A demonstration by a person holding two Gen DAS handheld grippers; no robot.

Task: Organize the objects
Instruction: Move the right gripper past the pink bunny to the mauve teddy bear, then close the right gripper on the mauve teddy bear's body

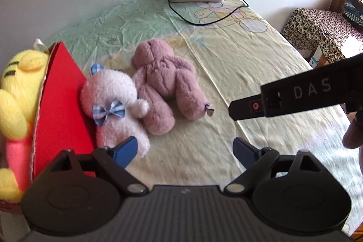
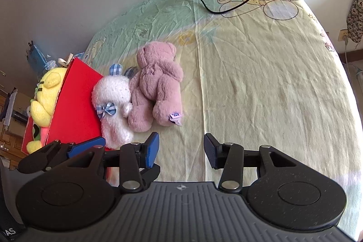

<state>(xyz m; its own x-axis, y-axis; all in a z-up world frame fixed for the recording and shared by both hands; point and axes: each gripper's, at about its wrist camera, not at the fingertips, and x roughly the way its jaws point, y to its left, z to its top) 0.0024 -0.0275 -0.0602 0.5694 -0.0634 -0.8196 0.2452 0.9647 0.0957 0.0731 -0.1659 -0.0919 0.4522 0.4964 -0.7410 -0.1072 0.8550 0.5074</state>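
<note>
Left gripper: spread wide, empty.
Right gripper: parted, empty.
White plush: touching left finger's tip, against red box.
Pink bear: ahead-left of both, long axis running away.
Nearer: left, probably.

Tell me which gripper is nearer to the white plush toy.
Left. The left gripper has one finger at the white plush toy; the right gripper is open beside it.
</note>
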